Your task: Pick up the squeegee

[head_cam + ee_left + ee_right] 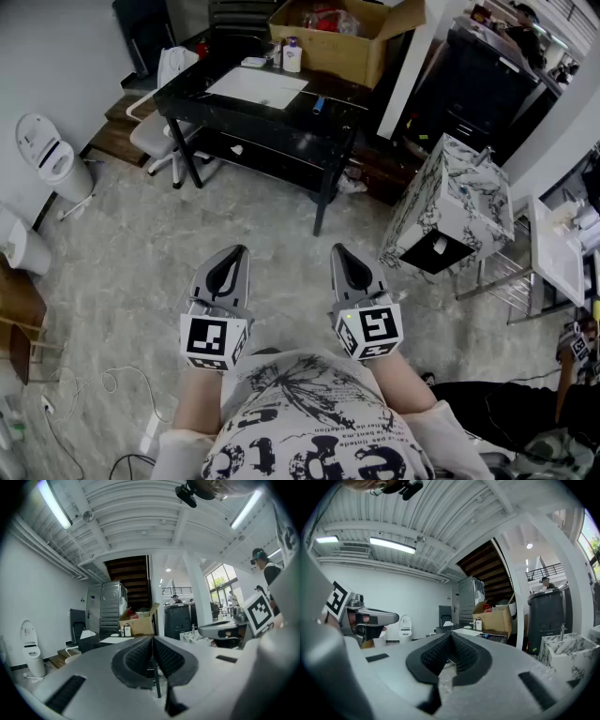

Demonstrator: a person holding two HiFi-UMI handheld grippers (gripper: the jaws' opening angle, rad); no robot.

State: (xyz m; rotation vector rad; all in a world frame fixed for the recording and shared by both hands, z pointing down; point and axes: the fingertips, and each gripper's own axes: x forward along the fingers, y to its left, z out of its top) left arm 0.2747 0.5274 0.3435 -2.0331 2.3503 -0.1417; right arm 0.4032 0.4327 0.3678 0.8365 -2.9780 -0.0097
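Both grippers are held level above the floor, side by side in front of the person's chest. In the head view my left gripper (234,251) and right gripper (339,249) each have their jaws pressed together with nothing between them. The left gripper view (152,641) and the right gripper view (451,637) show the same. Both point toward a black table (272,127) some way ahead. A small blue-handled object (319,105) lies on that table; I cannot tell whether it is the squeegee.
On the table are a white flat sheet (256,86), a bottle (292,54) and an open cardboard box (342,37). A white chair (159,127) stands at its left. A marble-patterned cabinet (450,202) is at the right, a white toilet-like unit (52,159) at the left.
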